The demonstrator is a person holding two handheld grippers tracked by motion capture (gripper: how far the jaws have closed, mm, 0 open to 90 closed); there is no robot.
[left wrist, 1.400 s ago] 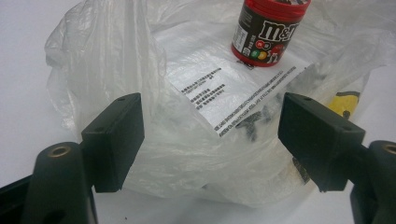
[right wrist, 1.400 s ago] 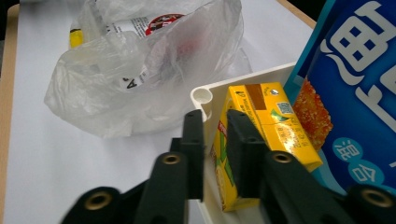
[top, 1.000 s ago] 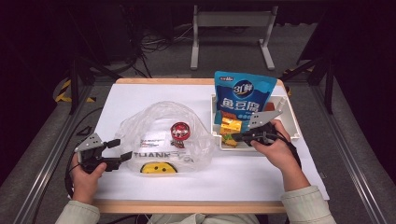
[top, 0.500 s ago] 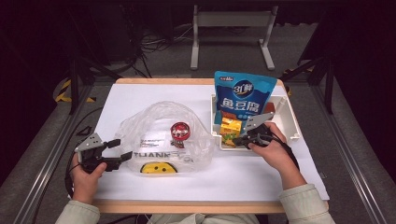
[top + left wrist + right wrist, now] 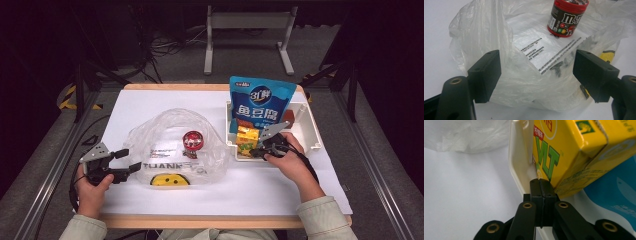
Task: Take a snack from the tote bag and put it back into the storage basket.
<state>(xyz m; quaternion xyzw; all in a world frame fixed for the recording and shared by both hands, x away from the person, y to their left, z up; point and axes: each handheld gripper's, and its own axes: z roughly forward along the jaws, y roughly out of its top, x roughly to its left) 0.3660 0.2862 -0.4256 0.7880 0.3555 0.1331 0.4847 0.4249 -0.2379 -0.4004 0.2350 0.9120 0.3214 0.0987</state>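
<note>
Yellow cardboard drink carton (image 5: 564, 152), boxy with crisp folded edges, stands in a white plastic tray (image 5: 517, 167) just ahead of the right gripper (image 5: 542, 187), whose jaws are pressed together at the tray's smooth rim. Beside the carton lies a glossy blue snack pouch (image 5: 614, 187). The left gripper (image 5: 536, 72), jaws spread wide, faces a crinkled clear plastic bag (image 5: 486, 32); farther ahead inside stands a round red-lidded candy tub (image 5: 566, 18). Bare white table (image 5: 469, 195) lies open beside the tray.

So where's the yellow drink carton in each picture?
High view: the yellow drink carton stands in the white bin, right of centre.
Left gripper view: not in it.
Right gripper view: the carton is at upper right, behind the shut tongs.
Shared landmark: the clear plastic bag, upper left in the right gripper view.
</note>
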